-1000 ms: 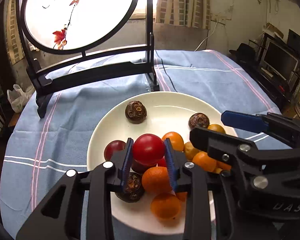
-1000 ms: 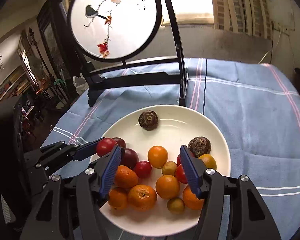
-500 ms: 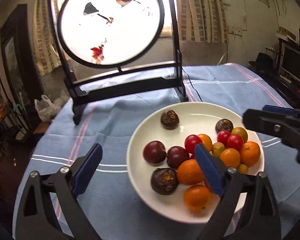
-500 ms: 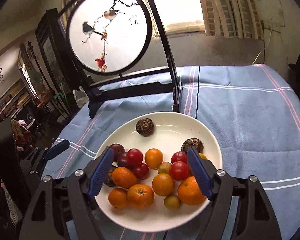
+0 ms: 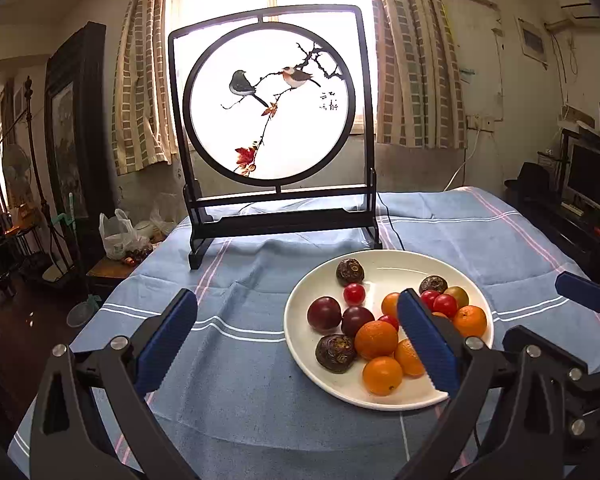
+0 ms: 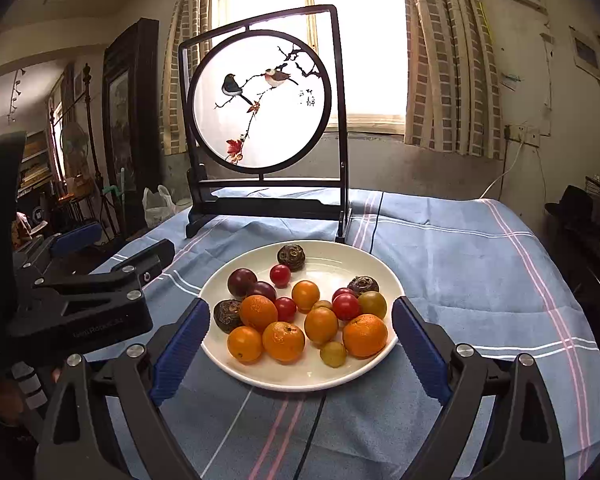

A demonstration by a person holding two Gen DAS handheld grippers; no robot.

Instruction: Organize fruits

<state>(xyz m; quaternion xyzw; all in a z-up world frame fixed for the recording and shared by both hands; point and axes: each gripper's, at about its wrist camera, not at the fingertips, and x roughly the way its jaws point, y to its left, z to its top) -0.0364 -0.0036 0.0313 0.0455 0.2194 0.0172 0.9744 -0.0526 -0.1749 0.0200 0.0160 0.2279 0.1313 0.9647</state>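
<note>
While both claws hang wide open and empty, the risk is a roll: round, glossy fruit heaped on the smooth white plate (image 6: 384,276) could scatter if one is nudged. Blue striped cloth (image 6: 460,264) under it is soft and creased. Left gripper (image 5: 300,340) sits left of the plate; right gripper (image 6: 302,350) straddles its near rim. Oranges (image 6: 283,341) are dimpled, tomatoes (image 6: 345,306) slick.

Bare blue tablecloth (image 5: 240,380) lies open to the left of the white plate (image 5: 300,344), and more bare cloth to its right in the right wrist view; a black framed bird screen (image 6: 260,100) stands upright just behind the plate, blocking the far side; fruit crowds the plate's near half, pieces touching.
</note>
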